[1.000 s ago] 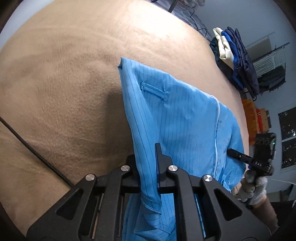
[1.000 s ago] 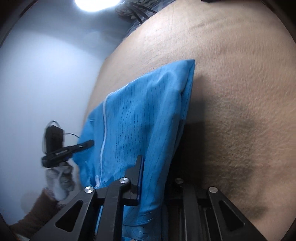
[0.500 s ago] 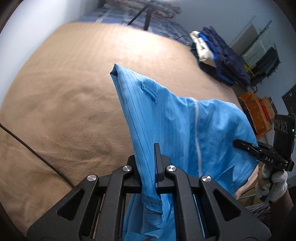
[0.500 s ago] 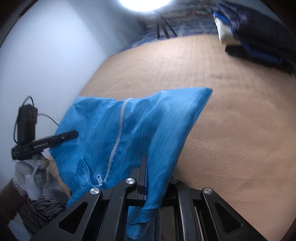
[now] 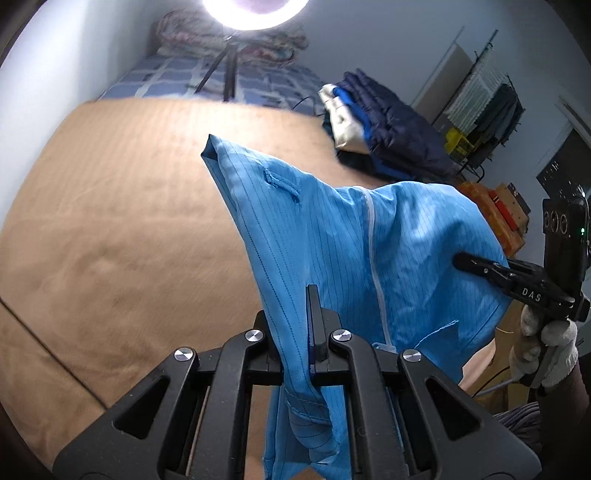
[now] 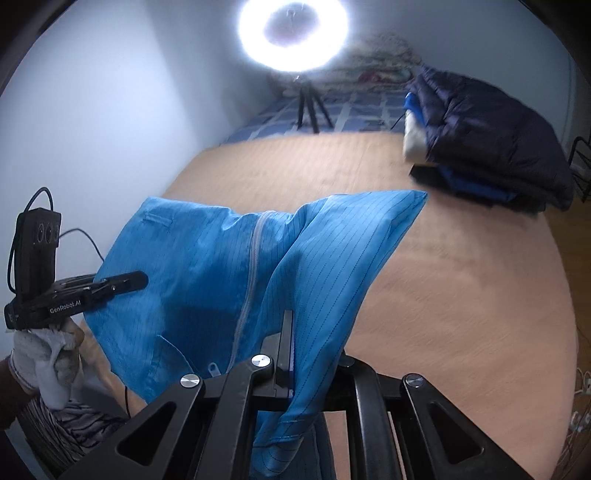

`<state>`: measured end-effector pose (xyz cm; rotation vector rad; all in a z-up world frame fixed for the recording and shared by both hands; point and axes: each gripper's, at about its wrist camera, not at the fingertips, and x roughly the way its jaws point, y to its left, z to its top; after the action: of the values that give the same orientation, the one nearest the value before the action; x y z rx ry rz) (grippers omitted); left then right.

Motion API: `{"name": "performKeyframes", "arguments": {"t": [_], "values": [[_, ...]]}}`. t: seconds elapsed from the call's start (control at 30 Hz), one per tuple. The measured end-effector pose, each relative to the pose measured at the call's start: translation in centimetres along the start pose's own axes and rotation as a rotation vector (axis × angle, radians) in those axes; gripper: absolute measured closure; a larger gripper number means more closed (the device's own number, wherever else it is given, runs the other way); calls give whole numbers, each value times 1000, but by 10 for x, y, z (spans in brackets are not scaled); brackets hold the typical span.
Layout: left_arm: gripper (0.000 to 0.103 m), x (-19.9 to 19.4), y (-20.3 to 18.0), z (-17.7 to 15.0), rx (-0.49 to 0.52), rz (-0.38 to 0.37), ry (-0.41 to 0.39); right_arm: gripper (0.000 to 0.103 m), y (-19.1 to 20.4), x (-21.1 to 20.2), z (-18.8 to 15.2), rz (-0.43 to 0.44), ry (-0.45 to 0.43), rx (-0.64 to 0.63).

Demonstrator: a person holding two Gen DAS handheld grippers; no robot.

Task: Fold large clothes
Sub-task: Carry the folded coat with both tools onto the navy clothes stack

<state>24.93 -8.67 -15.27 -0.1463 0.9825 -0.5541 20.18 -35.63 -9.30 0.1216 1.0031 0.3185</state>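
Note:
A light blue pinstriped garment (image 5: 332,236) with a white zipper hangs in the air above the tan surface (image 5: 110,203), stretched between both grippers. In the left wrist view my left gripper (image 5: 301,317) is shut on one edge of the cloth, which drapes over one finger and down past the jaws. My right gripper (image 5: 461,260) grips the opposite side, held by a gloved hand (image 5: 546,350). The right wrist view has my right gripper (image 6: 303,339) shut on a fold of the garment (image 6: 221,258), with my left gripper (image 6: 140,278) clamped on the far left edge.
A pile of folded dark navy and blue clothes (image 5: 388,133) (image 6: 480,133) lies at the far right of the tan surface (image 6: 461,277). A ring light on a tripod (image 6: 293,33) stands beyond it over patterned bedding (image 5: 258,83). A clothes rack (image 5: 487,110) and orange boxes (image 5: 495,210) are at right.
Both grippers have risen with the blue garment, lifting it off the tan surface so it now hangs between them. The views have tilted up toward the ring light.

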Motion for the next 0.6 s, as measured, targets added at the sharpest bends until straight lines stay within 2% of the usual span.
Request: {"name": "performKeyframes", "arguments": {"t": [0.27, 0.5, 0.6], "values": [[98, 18, -40, 48, 58, -67, -46, 99, -34, -31, 26, -55, -61, 3], [99, 38, -76, 99, 94, -149, -70, 99, -88, -58, 57, -87, -121, 55], [98, 50, -97, 130, 126, -187, -88, 99, -113, -72, 76, -112, -158, 68]]}}
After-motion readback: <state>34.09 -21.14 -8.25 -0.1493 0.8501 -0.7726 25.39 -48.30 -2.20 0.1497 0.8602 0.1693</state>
